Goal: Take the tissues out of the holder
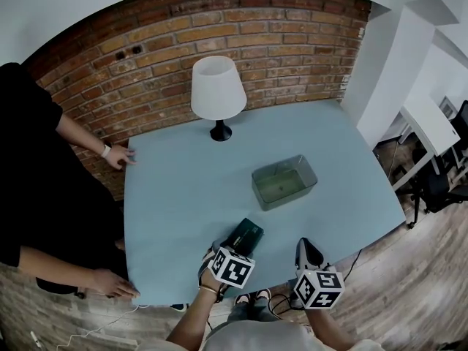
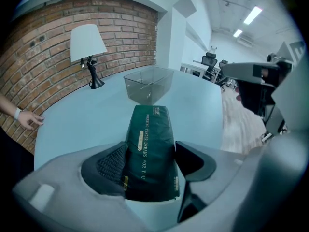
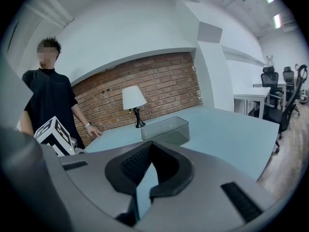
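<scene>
Your left gripper [image 2: 150,154] is clamped on the green tissue pack [image 2: 148,139], which appears to rest flat on the tabletop [image 1: 183,189] and points straight ahead of the jaws. It is well clear of the transparent holder [image 2: 159,81], which looks empty farther ahead. Your right gripper [image 3: 147,174] hangs just to the right of it at the near edge, jaws together on nothing. The take-out step looks all but done: the next move calls for opening the left jaws and drawing straight back so the pack is not dragged along.
</scene>
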{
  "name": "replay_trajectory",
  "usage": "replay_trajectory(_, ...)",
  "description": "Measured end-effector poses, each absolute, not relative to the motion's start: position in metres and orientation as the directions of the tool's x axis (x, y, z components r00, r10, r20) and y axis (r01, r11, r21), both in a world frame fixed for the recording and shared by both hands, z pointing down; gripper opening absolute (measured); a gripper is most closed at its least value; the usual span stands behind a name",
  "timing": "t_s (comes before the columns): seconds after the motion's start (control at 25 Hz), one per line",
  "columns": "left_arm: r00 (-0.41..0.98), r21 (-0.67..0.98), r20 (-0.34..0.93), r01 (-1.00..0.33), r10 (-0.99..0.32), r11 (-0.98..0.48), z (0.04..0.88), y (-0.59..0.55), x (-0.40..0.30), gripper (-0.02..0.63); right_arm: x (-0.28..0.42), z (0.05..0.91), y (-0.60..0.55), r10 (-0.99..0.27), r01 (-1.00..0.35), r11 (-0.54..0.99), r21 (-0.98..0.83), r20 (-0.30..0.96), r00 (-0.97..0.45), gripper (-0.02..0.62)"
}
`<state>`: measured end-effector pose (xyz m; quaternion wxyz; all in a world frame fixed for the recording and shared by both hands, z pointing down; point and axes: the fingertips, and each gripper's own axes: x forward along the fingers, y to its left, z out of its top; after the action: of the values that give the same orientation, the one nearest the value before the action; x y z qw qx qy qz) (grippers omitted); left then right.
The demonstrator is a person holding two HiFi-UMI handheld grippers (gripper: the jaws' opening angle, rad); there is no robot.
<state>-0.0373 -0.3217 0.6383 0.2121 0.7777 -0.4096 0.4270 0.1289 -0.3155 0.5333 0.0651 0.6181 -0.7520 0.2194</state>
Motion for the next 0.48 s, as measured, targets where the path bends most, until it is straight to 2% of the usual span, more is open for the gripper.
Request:
replay_trajectory(0.24,0.328,0.003,0.803,-0.837,-0.498,-0.547,0.615,-0.320,-0.042,0.298,0.124,0.534,-0.318,-0.895,-0.955,0.156,-0.253,0.372,-0.245,0.005)
replay_trajectory(0.48,0.353,0.027,0.726,-0.873,-0.591,-0.488,0.558,-0.325,-0.047,0.298,0.120,0.532,-0.322,-0.895,-0.952,0.172,-0.254,0.364,-0.259,0.005)
